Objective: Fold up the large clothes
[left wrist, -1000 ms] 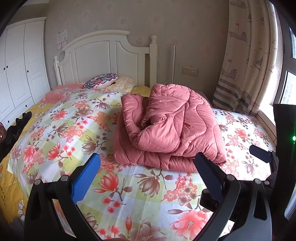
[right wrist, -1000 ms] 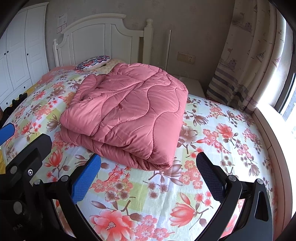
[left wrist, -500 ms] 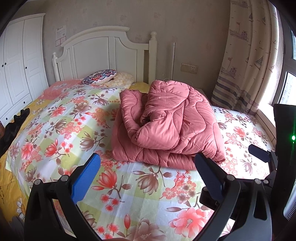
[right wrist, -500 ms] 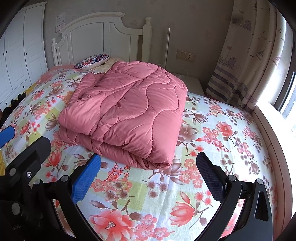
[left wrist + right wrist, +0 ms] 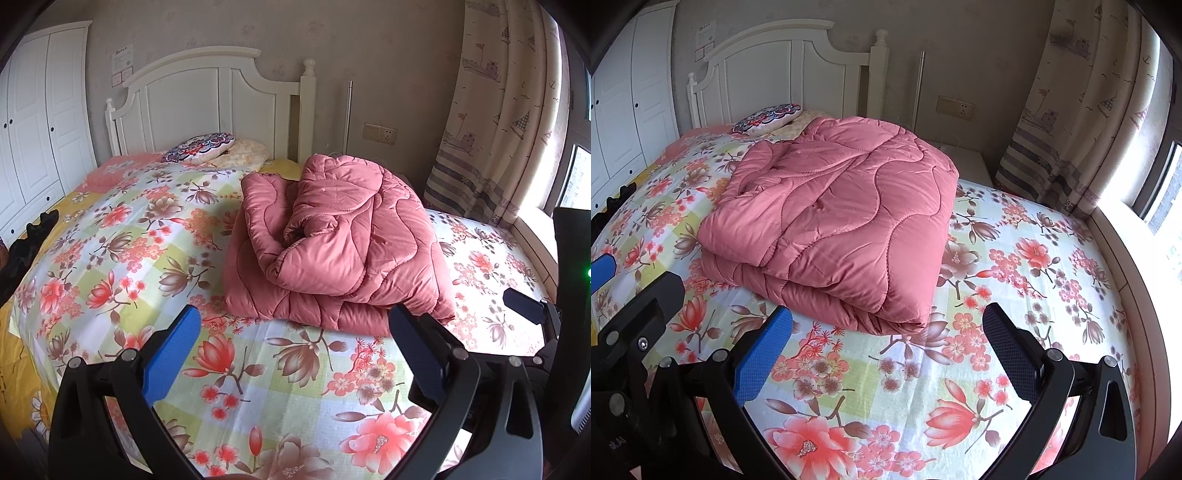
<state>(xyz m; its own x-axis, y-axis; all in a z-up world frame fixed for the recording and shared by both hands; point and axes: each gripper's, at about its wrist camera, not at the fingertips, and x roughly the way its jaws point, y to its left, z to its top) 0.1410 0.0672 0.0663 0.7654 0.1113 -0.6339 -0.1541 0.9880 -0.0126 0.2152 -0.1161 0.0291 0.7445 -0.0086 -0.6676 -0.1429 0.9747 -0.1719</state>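
Left wrist view: folded quilt (image 5: 332, 243) sits at twelve o'clock on the bed (image 5: 288, 376). Left gripper (image 5: 295, 347) and right gripper (image 5: 886, 347) gape empty, clear of it, probably because folding looks finished.

A: The pink quilted garment (image 5: 834, 218) is looking like padded cloth with a soft satin sheen; the floral bedsheet (image 5: 1015, 266) is reading as matt cotton

B: The headboard (image 5: 207, 99) is showing smooth painted wood; the blue finger pads (image 5: 762, 354) are looking like textured matt plastic
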